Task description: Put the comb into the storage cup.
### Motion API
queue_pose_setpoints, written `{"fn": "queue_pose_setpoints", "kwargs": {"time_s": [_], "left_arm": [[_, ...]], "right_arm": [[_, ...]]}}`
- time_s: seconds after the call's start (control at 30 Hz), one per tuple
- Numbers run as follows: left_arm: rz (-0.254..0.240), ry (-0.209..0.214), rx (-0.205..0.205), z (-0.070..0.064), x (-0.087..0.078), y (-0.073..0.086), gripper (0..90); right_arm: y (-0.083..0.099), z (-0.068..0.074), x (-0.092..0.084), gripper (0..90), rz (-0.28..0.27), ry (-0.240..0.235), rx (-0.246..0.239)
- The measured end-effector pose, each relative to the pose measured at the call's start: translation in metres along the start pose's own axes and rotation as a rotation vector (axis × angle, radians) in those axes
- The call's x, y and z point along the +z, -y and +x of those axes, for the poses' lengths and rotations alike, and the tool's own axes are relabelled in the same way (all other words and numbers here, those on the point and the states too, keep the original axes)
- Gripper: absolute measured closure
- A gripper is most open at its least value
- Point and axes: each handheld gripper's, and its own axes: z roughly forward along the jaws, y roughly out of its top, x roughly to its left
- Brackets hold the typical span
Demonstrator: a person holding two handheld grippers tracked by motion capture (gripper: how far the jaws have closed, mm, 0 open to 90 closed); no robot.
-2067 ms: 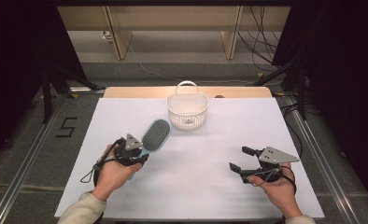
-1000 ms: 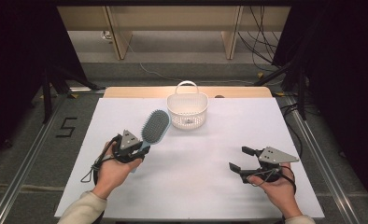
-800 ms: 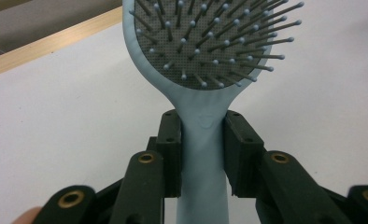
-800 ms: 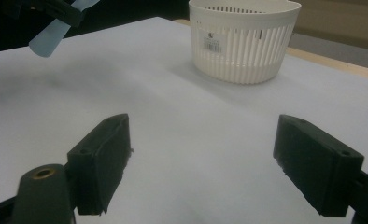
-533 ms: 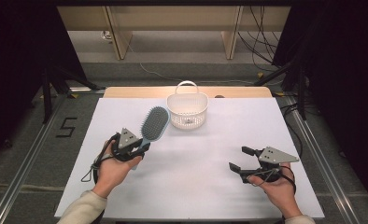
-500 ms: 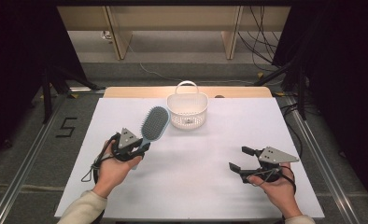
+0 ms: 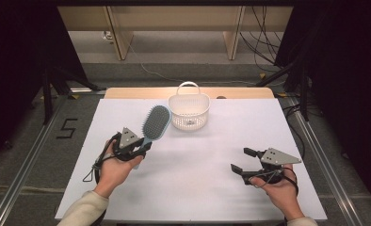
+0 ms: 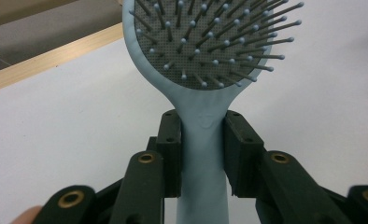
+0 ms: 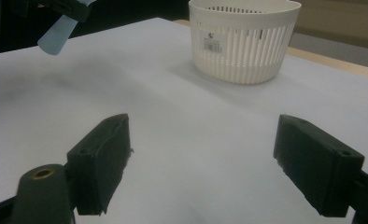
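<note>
Hairbrush [image 7: 154, 123] up off the table, and it is the left gripper [image 7: 137, 145] that has it, jaws clamped on the pale blue handle just below the head. In the left gripper view the hairbrush [image 8: 205, 60] rises straight out of the left gripper [image 8: 203, 154], both black pads pressed flat against either side of the neck, bristles facing the camera, each one tipped with a little pale ball.

Take the white basket [image 7: 189, 111] as the marker. The brush head hangs just to the left of it in the high view, close to the rim yet apart from it, tilted so the head leans toward the basket while the handle runs back down to the left hand [image 7: 112, 165].

Over on the other side, the right gripper [image 7: 244, 160] sits well apart from the basket, nearer the person and to the right of it, jaws spread wide with only bare white table [image 7: 197, 188] between them. The right gripper view confirms it: the right gripper [image 9: 201, 163] wide open and holding no object, the basket [image 9: 244, 39] standing upright beyond it on the table [image 9: 182, 116], a label on its slatted wall, and the brush handle's end poking in at the upper left.
</note>
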Motion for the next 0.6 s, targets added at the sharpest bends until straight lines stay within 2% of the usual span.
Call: {"fn": "queue_pose_setpoints", "kwargs": {"time_s": [0.6], "left_arm": [[-0.025,-0.003,0.003,0.0032,0.0043,-0.004,69.9]], "right_arm": [[-0.0001,-0.0004,-0.0004,19.2,-0.009,0.001,0.008]]}}
